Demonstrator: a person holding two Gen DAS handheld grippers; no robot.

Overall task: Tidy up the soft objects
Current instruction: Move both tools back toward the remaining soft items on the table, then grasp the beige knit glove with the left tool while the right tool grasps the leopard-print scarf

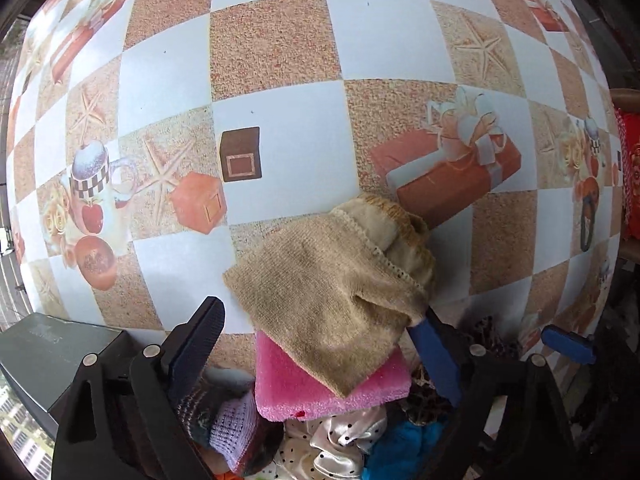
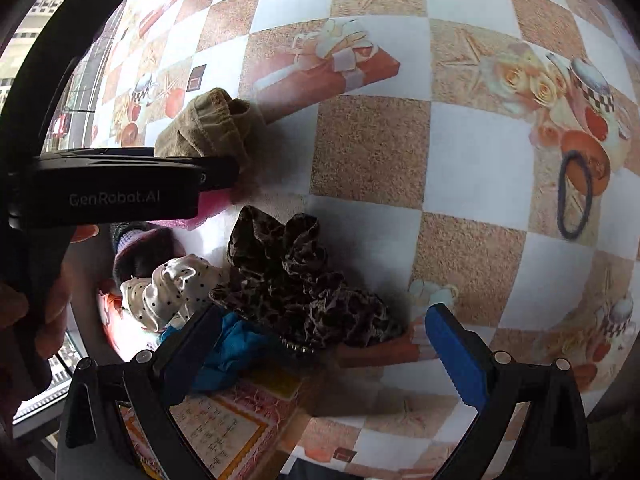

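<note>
A tan knitted cloth point(image 1: 332, 292) lies draped over a pink sponge point(image 1: 320, 392) on the checked tablecloth point(image 1: 280, 40). My left gripper point(image 1: 320, 352) points down over them, open, with the cloth and sponge between its fingers; the right pad just meets the cloth's edge. In the right wrist view my right gripper point(image 2: 324, 354) stands open over a leopard-print scrunchie point(image 2: 304, 280) and a blue fabric piece point(image 2: 232, 352). Beside them lie a white dotted satin scrunchie point(image 2: 172, 288) and a striped knitted hat point(image 2: 140, 244). The tan cloth point(image 2: 208, 128) shows behind the left gripper's body.
A black hair tie point(image 2: 574, 196) lies apart on the right. A grey box point(image 1: 48, 356) stands at the table's left edge, and a printed sheet point(image 2: 224, 428) lies under the pile. A hand point(image 2: 40, 300) holds the left gripper. Red fabric point(image 1: 630, 168) sits past the right edge.
</note>
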